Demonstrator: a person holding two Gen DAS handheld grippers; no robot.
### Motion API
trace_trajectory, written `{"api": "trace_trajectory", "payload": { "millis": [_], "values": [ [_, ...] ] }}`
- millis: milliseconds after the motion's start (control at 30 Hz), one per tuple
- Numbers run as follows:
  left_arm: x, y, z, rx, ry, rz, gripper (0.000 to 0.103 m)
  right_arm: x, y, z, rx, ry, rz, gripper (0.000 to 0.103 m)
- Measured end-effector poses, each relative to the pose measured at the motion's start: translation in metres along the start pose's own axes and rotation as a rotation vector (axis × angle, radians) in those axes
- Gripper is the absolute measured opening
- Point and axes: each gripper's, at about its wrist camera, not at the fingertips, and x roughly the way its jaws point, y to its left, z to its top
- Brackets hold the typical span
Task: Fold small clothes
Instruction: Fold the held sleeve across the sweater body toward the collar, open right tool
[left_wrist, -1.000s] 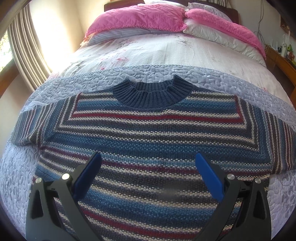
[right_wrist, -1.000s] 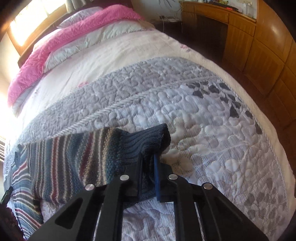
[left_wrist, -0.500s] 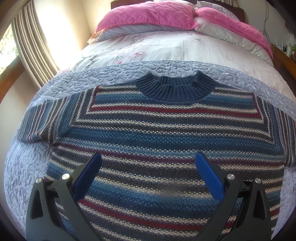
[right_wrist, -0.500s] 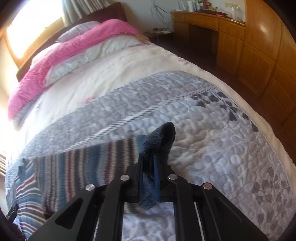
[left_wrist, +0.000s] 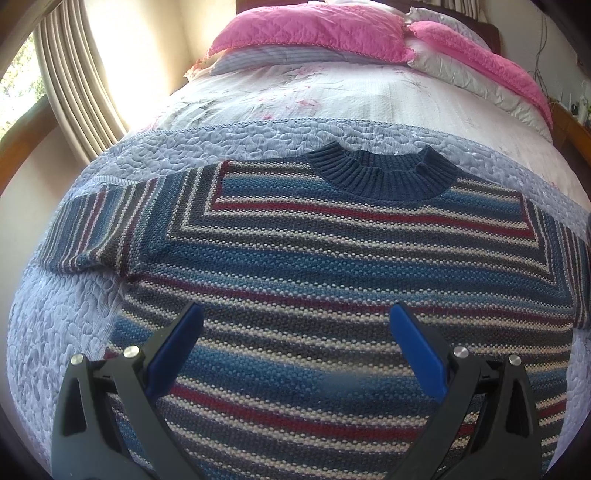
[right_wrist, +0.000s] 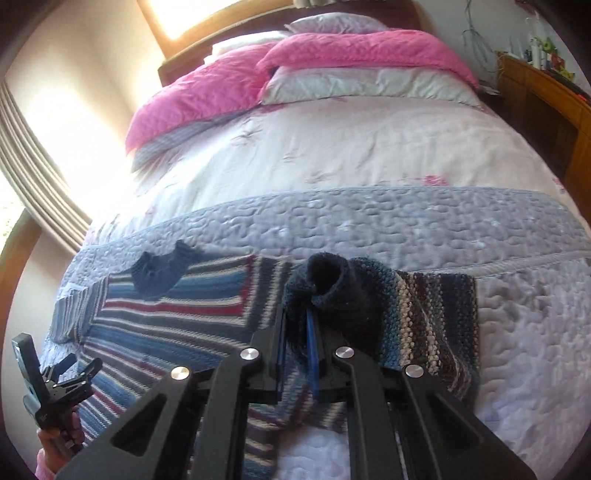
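Left wrist view: left claw (left_wrist: 295, 332) spread wide, empty, hovering above the lower body of the striped sweater (left_wrist: 314, 266). Lies flat, face up, on the grey quilted bedspread (left_wrist: 55, 332), collar (left_wrist: 384, 173) toward the pink pillows (left_wrist: 314, 33). Sits further right in frame than a second ago.

Right wrist view: right claw (right_wrist: 295, 328) clamped on the dark ribbed cuff (right_wrist: 332, 288) of the sweater's right sleeve (right_wrist: 424, 317). Sleeve now lifted and doubled back toward the chest, no longer stretched out flat across the quilt as before.

Step in hand, by judgement: first sleeve fold. Next: carry cuff across the chest, lay flat, release.
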Motion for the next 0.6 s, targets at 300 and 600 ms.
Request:
{"api": "trace_trajectory", "payload": {
  "millis": [300, 600],
  "values": [
    [0.004, 0.013, 0.000, -0.009, 0.012, 0.001, 0.100, 0.086, 0.073, -0.021, -0.077, 0.136, 0.035, 0.013],
    [0.003, -0.016, 0.002, 0.016, 0.020, -0.080, 0.100, 0.046, 0.046, -0.037, 0.055, 0.114, 0.313, 0.029]
  ]
}}
